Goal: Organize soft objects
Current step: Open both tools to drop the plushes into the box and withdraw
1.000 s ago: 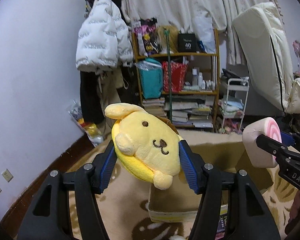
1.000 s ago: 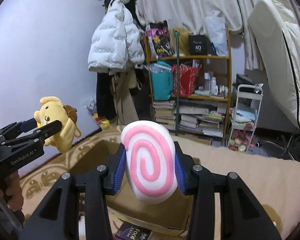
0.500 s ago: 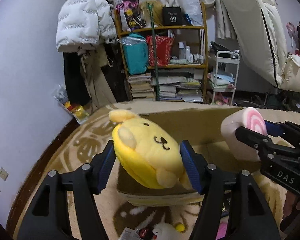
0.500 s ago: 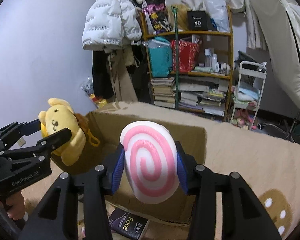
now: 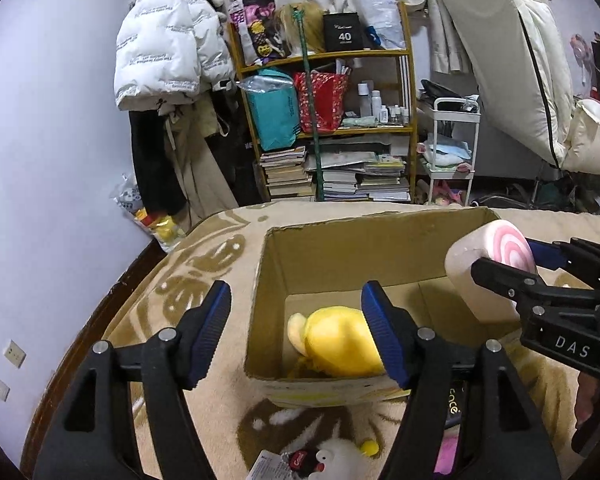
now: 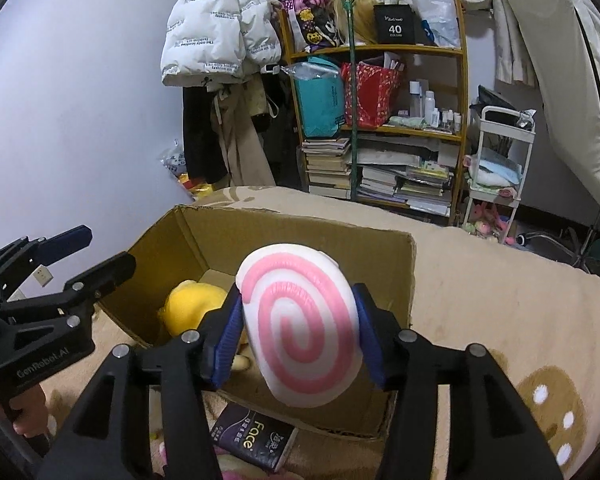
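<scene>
A yellow dog plush [image 5: 336, 340] lies inside an open cardboard box [image 5: 340, 236] on the beige rug; it also shows in the right wrist view [image 6: 192, 304]. My left gripper [image 5: 296, 336] is open and empty above the box's near left edge; it also shows in the right wrist view [image 6: 88, 256]. My right gripper [image 6: 296, 332] is shut on a pink-and-white swirl plush [image 6: 300, 328] and holds it over the box's near right side. The swirl plush [image 5: 488, 264] shows in the left wrist view too.
A dark "Face" packet [image 6: 252, 440] lies by the box's near wall. A small white duck toy [image 5: 336, 460] and other bits lie on the rug in front. A cluttered shelf [image 5: 328, 120], a white cart [image 5: 452, 148] and hanging coats [image 5: 164, 64] stand behind.
My left gripper opened and the yellow dog plush dropped into the box. Both grippers moved forward and lower over the box; the right still holds the swirl plush.
</scene>
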Motion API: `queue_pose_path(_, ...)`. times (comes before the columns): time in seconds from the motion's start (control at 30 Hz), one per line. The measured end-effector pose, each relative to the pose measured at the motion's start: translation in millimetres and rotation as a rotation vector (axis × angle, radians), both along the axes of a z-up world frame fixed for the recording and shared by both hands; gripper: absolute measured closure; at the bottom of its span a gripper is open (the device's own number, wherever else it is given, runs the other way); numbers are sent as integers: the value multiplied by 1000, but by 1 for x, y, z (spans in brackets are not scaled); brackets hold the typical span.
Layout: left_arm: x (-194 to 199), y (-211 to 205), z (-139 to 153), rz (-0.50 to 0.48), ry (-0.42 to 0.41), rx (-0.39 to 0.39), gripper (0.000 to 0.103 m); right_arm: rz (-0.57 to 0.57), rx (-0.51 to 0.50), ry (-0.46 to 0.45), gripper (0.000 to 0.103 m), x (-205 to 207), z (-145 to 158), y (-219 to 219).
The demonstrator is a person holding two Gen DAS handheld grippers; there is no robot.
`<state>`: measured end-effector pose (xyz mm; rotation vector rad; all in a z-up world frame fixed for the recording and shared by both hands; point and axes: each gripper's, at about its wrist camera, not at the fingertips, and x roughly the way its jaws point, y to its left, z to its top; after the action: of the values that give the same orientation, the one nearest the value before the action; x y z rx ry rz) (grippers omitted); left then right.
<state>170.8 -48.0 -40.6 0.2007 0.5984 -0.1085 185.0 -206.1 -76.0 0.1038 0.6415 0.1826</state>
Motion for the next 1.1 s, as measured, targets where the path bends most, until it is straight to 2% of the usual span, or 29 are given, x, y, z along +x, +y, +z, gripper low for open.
queue_pose_path(0.07, 0, 4, 3, -5, 16, -8, 32, 3, -3, 6, 43, 0, 1, 0)
queue_pose_path(0.13, -4, 7, 6, 0, 20, -4, 32, 3, -3, -5, 25, -2, 4, 1)
queue_pose_path(0.2, -10, 10, 10, 8, 15, -1, 25, -2, -4, -29, 15, -8, 8, 1)
queue_pose_path(0.23, -13, 11, 12, 15, 12, -2, 18, -8, -8, -41, 11, -11, 10, 1)
queue_pose_path(0.27, -15, 12, 14, 21, 10, -1, 13, -12, -13, -50, 11, -13, 13, 1)
queue_pose_path(0.4, -31, 13, 28, 12, -6, 22, 6, -19, -18, -50, 10, -21, 22, 0)
queue_pose_path(0.5, -45, 14, 38, 13, -38, 53, 5, -35, 8, -54, 0, -29, 33, -2)
queue_pose_path(0.87, -92, 25, 74, 4, -10, 47, 5, -16, -13, -130, 0, -79, 83, 15)
queue_pose_path(0.97, -108, 32, 81, 27, -28, 56, 5, -20, -16, -102, 0, -89, 91, 19)
queue_pose_path(1.1, -121, 42, 84, 19, 33, 30, 5, -27, -15, -60, 0, -105, 96, 22)
